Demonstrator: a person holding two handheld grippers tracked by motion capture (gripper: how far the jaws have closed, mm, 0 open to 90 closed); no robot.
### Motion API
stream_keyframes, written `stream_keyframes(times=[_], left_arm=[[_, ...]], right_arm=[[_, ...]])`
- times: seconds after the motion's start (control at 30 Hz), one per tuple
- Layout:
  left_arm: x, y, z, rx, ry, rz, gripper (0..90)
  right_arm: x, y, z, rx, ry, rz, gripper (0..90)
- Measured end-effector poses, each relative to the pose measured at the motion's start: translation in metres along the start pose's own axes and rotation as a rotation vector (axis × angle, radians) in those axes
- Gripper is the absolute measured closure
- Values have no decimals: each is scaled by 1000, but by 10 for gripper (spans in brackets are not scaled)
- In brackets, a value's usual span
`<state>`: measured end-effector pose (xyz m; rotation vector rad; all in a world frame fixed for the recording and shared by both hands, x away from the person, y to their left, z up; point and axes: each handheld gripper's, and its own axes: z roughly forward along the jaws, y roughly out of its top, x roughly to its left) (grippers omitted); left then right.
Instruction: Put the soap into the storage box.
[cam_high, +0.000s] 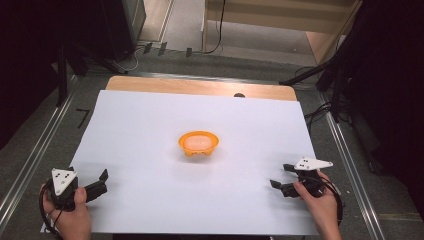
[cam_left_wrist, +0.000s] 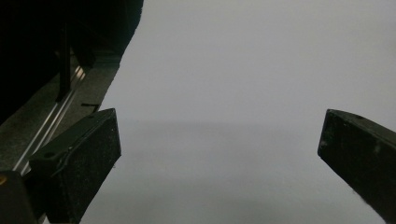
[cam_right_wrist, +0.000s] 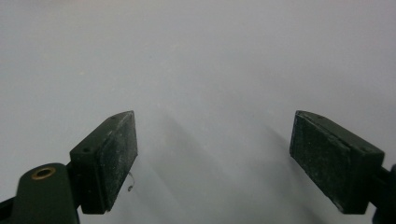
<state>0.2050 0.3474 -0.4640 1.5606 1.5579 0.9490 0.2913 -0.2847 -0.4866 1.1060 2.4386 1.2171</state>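
- Orange bowl (cam_high: 198, 143): stands upright near the middle of the white sheet (cam_high: 150, 200); rim wavy, with small lobes along the near edge; inside looks pale, contents too small to tell; well apart from both grippers and roughly midway between them, farther up the table than either.
- Left gripper (cam_high: 103, 181): held in the left hand (cam_high: 70, 212) at the near left corner of the sheet; grey three-cornered plate on top; black jaws spread apart and pointing right and slightly up the table; nothing between them; in the left gripper view (cam_left_wrist: 219, 135) the two dark pads stand wide at either side with bare white sheet between; the sheet's left edge and a strip of grey floor with a metal rail (cam_left_wrist: 51, 126) run along the left of that view.
- Right gripper (cam_high: 281, 176): held in the right hand (cam_high: 320, 202) at the near right of the sheet; grey three-cornered plate on top; black jaws pointing left, spread apart; nothing between them; in the right gripper view (cam_right_wrist: 212, 140) both pads stand wide over plain white sheet, casting soft shadows on it.
- White sheet: covers most of the wooden table (cam_high: 200, 86); a strip of bare wood shows along the far edge.
- Surroundings: dark stands and cables at both sides.
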Motion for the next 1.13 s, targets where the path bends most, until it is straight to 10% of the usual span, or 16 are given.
stream_keyframes(times=[0.87,1.13], left_arm=[[0,0,1,9,1,-4,0],[1,0,1,10,-2,-8,0]], right_arm=[[-6,-30,-35,-184,-110,51,161],[-2,-27,-30,-130,-134,28,150]])
